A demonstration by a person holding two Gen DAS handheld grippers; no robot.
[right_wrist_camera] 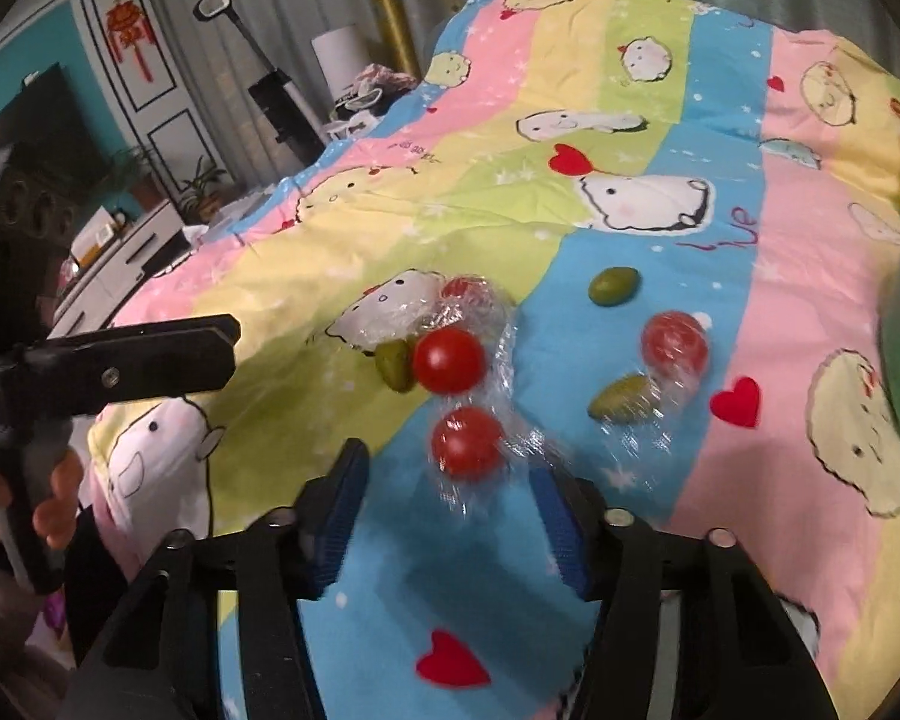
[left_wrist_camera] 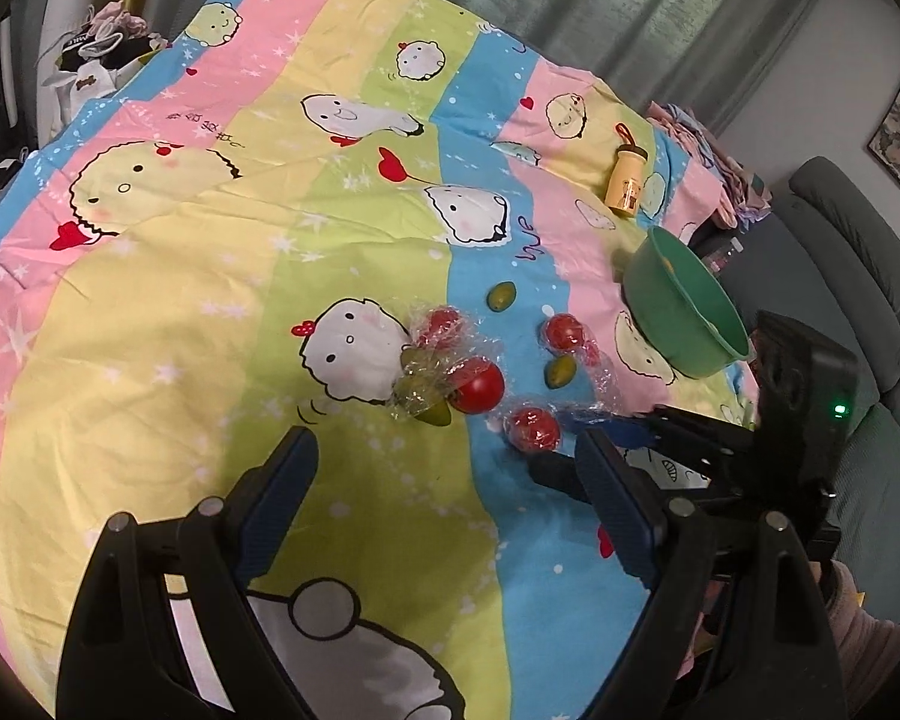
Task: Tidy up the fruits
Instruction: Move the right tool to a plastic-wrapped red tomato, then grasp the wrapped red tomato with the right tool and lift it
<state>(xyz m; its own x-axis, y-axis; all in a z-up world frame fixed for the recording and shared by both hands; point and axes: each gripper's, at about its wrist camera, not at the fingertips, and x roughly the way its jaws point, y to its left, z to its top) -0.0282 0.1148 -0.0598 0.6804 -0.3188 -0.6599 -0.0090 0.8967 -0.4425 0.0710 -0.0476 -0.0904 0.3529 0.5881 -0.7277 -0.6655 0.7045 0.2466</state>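
Note:
Several red tomatoes and green olive-like fruits, some in clear plastic wrap, lie on a cartoon-print cloth. The nearest wrapped tomato (right_wrist_camera: pixel 468 443) (left_wrist_camera: pixel 534 429) sits just ahead of my open right gripper (right_wrist_camera: pixel 450 480), between its fingertips. A bare tomato (right_wrist_camera: pixel 450 360) (left_wrist_camera: pixel 477 389) lies beyond it, beside a green fruit (right_wrist_camera: pixel 395 365). Another wrapped tomato (right_wrist_camera: pixel 673 341) (left_wrist_camera: pixel 563 333) and green fruits (right_wrist_camera: pixel 615 287) (right_wrist_camera: pixel 623 397) lie to the right. A green bowl (left_wrist_camera: pixel 684 306) stands tilted at the right. My left gripper (left_wrist_camera: pixel 447 468) is open and empty, above the cloth short of the fruits.
A yellow bottle (left_wrist_camera: pixel 627 177) lies on the cloth behind the bowl. A grey sofa (left_wrist_camera: pixel 870 276) is at the right. Clothes (left_wrist_camera: pixel 99 54) are piled beyond the far-left edge. A TV stand and cabinets (right_wrist_camera: pixel 120 240) stand at the left.

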